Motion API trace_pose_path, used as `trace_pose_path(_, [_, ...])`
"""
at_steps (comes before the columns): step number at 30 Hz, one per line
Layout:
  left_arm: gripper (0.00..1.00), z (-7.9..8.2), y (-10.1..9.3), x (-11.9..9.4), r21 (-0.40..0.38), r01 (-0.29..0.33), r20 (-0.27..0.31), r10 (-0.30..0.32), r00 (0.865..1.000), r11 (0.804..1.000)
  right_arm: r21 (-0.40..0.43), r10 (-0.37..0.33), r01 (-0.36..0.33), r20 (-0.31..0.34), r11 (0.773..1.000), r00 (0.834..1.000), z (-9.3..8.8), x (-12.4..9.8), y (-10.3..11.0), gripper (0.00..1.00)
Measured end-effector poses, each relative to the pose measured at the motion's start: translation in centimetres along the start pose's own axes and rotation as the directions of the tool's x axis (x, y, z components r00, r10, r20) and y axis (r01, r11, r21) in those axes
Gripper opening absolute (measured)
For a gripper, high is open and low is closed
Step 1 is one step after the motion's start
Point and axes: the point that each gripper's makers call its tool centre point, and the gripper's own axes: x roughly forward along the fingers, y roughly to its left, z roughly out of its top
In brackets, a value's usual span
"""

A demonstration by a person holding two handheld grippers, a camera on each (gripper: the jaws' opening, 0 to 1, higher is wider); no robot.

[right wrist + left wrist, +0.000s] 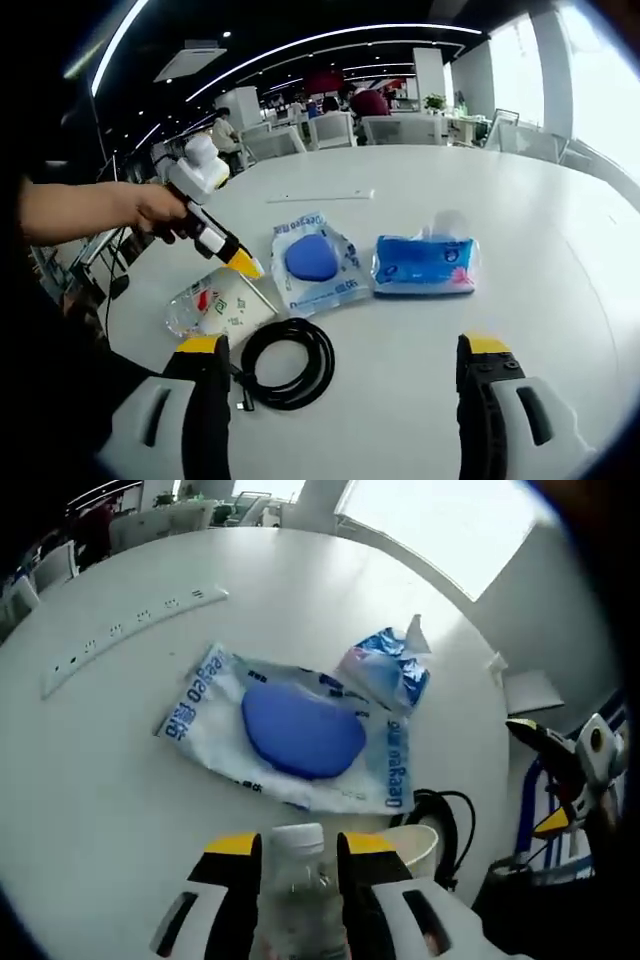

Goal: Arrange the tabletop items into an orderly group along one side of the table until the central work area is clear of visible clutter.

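White round table point(520, 240), open-plan office.

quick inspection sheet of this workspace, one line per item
surface: white round table, mostly bare
job's things: clear bottle lying on its side, paper cup beside it, blue-pad packet, blue tissue pack in a row
clutter: white power strip farther back
grippers: left gripper shut on the bottle; right gripper open, holding nothing
cables: black coiled cable near the table edge
surroundings: office chairs, people seated behind, bright windows
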Motion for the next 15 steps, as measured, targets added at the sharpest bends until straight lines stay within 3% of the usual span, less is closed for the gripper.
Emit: trace_pose_path(15, [0.23,-0.6,-0.1,1.2,-0.069,0.022,-0.058,-0.026,0.998,0.997,0.02,-0.021,0.021,-0.008,1.0,1.0,-0.7,-0.4,-0.7,0.88])
